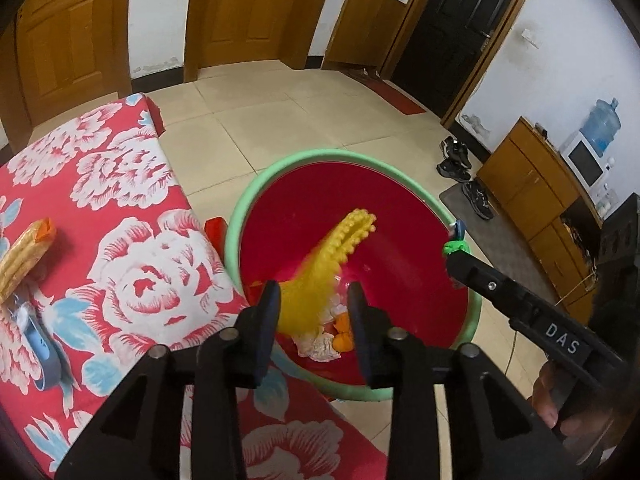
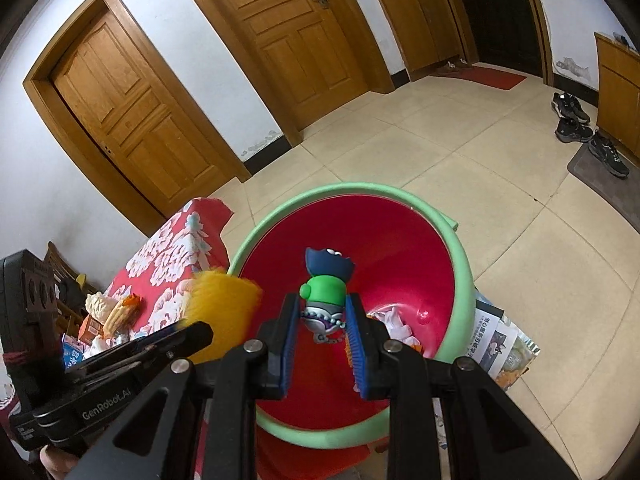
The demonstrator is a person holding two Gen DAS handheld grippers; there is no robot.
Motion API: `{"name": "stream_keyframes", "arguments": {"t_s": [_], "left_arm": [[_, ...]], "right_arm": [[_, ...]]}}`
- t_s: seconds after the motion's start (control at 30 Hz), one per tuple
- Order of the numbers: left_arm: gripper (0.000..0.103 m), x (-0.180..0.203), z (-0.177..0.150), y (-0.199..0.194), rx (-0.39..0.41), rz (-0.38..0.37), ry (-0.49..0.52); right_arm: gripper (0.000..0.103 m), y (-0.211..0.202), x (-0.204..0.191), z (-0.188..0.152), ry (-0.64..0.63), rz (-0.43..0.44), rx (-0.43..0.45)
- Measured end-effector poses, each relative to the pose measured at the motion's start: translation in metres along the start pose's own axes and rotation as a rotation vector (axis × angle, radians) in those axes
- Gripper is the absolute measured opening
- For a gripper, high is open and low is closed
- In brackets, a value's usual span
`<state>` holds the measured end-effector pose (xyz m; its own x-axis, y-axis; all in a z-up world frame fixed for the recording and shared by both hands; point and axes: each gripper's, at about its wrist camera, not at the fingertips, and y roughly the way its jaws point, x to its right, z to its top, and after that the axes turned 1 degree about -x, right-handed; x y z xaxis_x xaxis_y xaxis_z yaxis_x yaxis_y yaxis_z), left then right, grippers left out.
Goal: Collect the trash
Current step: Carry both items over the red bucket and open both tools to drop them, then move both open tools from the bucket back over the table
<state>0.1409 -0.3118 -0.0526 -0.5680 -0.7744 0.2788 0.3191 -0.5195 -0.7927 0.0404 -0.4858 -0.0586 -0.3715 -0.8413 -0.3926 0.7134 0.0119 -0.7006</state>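
Left gripper (image 1: 314, 320) fingers spread, the blurred yellow glove (image 1: 328, 268) apparently released; right gripper (image 2: 324, 320) clamps the rigid figurine (image 2: 324, 300) at its base over the bin (image 2: 460, 280).

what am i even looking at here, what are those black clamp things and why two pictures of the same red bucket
The black clamps are hand-held grippers, one in each of a person's hands; no robot arm is involved. Each carries a wide-angle camera looking along its jaws, so you get one picture per gripper.

In the left view, the left gripper has its jaws apart, with a blurred yellow bumpy item between them over the red bucket with a green rim. Whether it is gripped or dropping is unclear.

In the right view, the right gripper is closed on a small toy figure, green with a blue head, above the same bucket. Crumpled paper lies inside. A table with a flowered cloth stands beside it, holding more scraps.
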Motion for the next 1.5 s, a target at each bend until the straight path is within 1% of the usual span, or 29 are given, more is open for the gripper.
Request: {"name": "stream_keyframes", "arguments": {"t_s": [0.33, 0.53, 0.63, 0.73, 0.87, 0.9, 0.97, 1.07, 1.17, 1.27, 1.37, 1.5], "left_arm": [[0.039, -0.005, 0.001, -0.004, -0.006, 0.0, -0.031], [0.039, -0.014, 0.001, -0.025, 0.029, -0.006, -0.059], [0.039, -0.021, -0.002, -0.04, 0.06, -0.007, -0.085], [0.039, -0.028, -0.004, -0.053, 0.075, 0.005, -0.106], [0.039, -0.034, -0.013, -0.07, 0.091, 0.036, -0.127], [0.039, -0.035, -0.014, -0.072, 0.088, 0.045, -0.135], [0.039, -0.04, -0.02, -0.08, 0.087, 0.053, -0.156], [0.04, -0.051, -0.026, -0.088, 0.081, 0.081, -0.172], [0.042, -0.064, -0.036, -0.096, 0.067, 0.141, -0.206], [0.042, -0.081, -0.047, -0.107, 0.069, 0.164, -0.268], [0.042, -0.093, -0.058, -0.121, 0.082, 0.194, -0.306], [0.042, -0.109, -0.072, -0.141, 0.112, 0.24, -0.345]], "right_arm": [[0.026, 0.005, -0.001, 0.0, 0.008, 0.007, -0.011], [0.026, 0.0, -0.008, 0.002, 0.002, 0.012, 0.0], [0.026, -0.007, -0.011, 0.0, 0.005, 0.018, 0.01], [0.03, -0.014, -0.016, -0.002, 0.002, 0.023, 0.018], [0.037, -0.025, -0.02, -0.007, 0.007, 0.036, 0.024], [0.038, -0.027, -0.022, -0.008, 0.008, 0.038, 0.025], [0.044, -0.032, -0.026, -0.013, 0.01, 0.046, 0.025], [0.048, -0.037, -0.032, -0.018, 0.007, 0.053, 0.02], [0.049, -0.041, -0.039, -0.023, -0.003, 0.058, 0.01], [0.05, -0.047, -0.047, -0.028, -0.005, 0.074, 0.006], [0.054, -0.055, -0.056, -0.034, -0.018, 0.091, 0.004], [0.056, -0.064, -0.069, -0.044, -0.05, 0.109, -0.002]]}}
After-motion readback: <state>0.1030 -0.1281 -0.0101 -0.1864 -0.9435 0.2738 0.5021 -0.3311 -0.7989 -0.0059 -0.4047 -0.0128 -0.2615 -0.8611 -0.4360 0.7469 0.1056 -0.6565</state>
